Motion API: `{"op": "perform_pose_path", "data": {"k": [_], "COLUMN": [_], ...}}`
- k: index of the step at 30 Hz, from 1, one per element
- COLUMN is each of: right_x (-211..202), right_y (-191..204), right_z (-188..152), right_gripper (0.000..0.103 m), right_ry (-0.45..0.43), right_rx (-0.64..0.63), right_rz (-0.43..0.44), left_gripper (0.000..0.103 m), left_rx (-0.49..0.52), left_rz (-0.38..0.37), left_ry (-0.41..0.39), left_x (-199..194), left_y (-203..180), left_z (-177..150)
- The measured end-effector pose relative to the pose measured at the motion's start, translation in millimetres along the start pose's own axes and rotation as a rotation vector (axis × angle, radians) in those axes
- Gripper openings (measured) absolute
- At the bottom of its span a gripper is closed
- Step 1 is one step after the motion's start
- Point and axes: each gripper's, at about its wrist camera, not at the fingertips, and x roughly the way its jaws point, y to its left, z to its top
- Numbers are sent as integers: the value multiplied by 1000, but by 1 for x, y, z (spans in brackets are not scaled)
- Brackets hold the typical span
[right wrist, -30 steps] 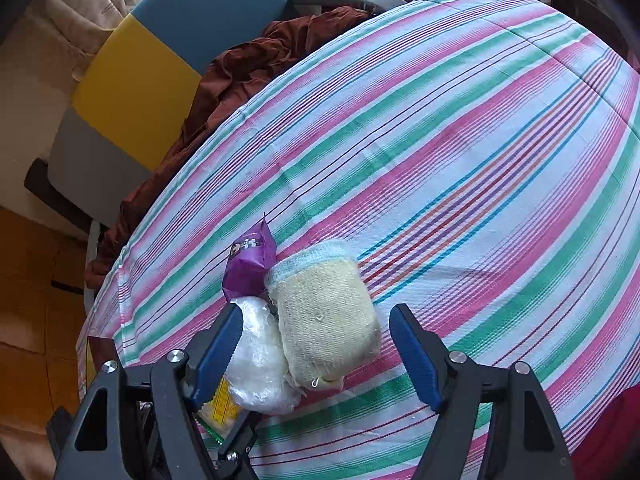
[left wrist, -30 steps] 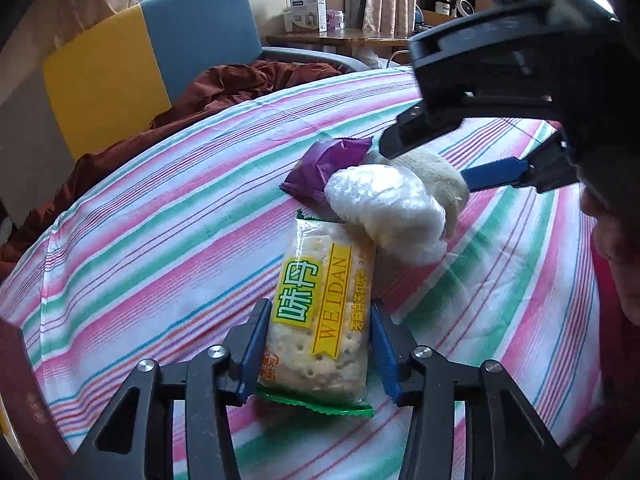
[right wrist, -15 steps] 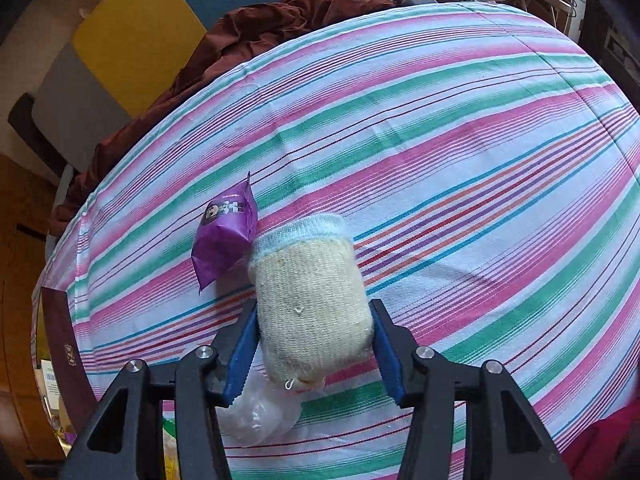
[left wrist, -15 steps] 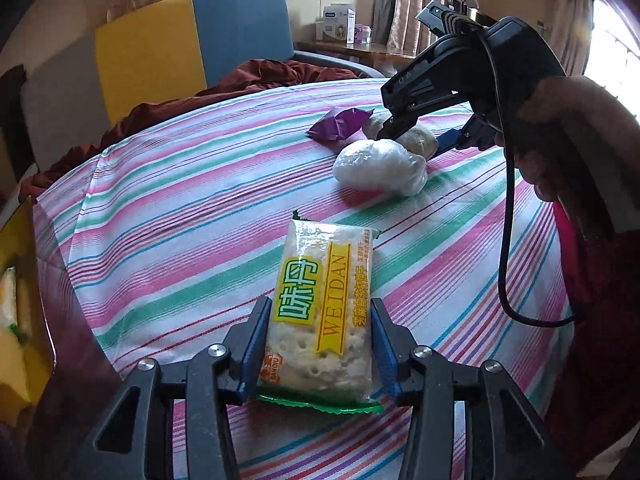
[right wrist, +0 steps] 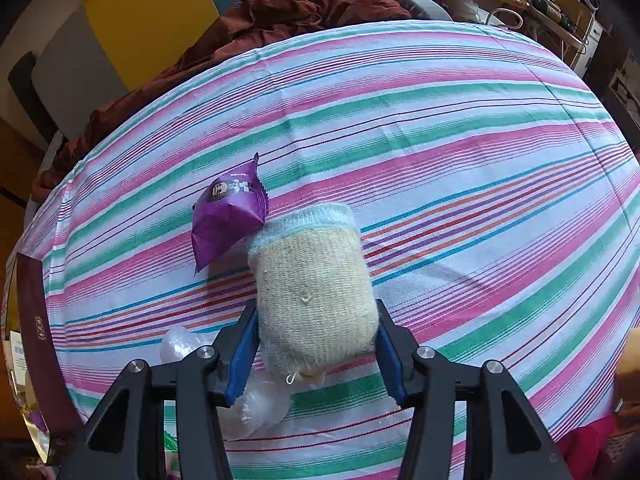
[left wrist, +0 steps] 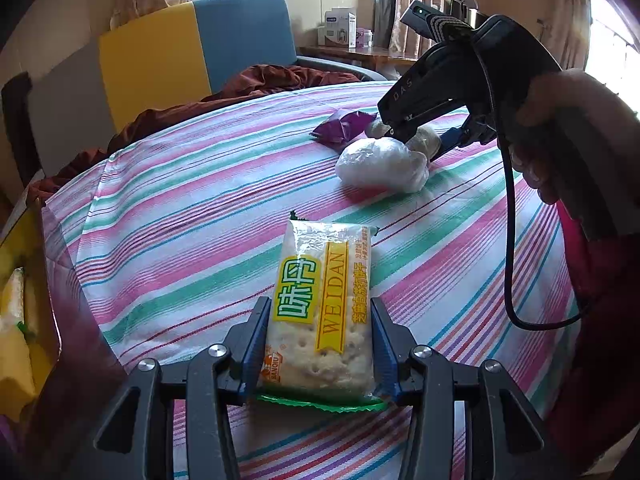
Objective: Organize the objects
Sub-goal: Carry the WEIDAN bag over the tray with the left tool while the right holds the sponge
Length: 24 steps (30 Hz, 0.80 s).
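In the left wrist view, the left gripper is holding a cracker packet by its near end, with the two blue pads pressing on its long sides. The packet is pointing away over the striped tablecloth. Farther on the right, a white plastic bag is lying on the cloth, and a purple snack pouch is lying just behind it. The right gripper is reaching down there, held by a hand, and it is hiding most of a beige roll. At the far left edge a yellow box is partly showing; what is inside I cannot tell.

In the right wrist view, the right gripper is clamping the knitted beige roll at its near end, and both pads are touching its sides. The purple snack pouch is lying just beside the roll's far left corner, and the white plastic bag is lying under the left finger.

It seems both grasps are done, so the carrying step is starting. The next move calls for lifting the roll straight up, so that the pouch and the bag are not dragged along.
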Motion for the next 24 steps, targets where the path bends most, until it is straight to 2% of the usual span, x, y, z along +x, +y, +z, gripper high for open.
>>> {"op": "perform_pose_path", "data": {"k": [7,24], "right_x": [3,8], "right_y": [12,23], "right_z": [-3,-3], "right_gripper": [53,54], "right_ry": [-2,-8], "right_rx": [-63,-111], "right_rz": [-51,-98], "left_gripper": [48,48], "left_rx": [-4,-25], "left_rz": [16,47], "left_ry": [1,9], "left_x": [-6,-12], "left_y": [-2,-4], "left_z": [-4,-8]}}
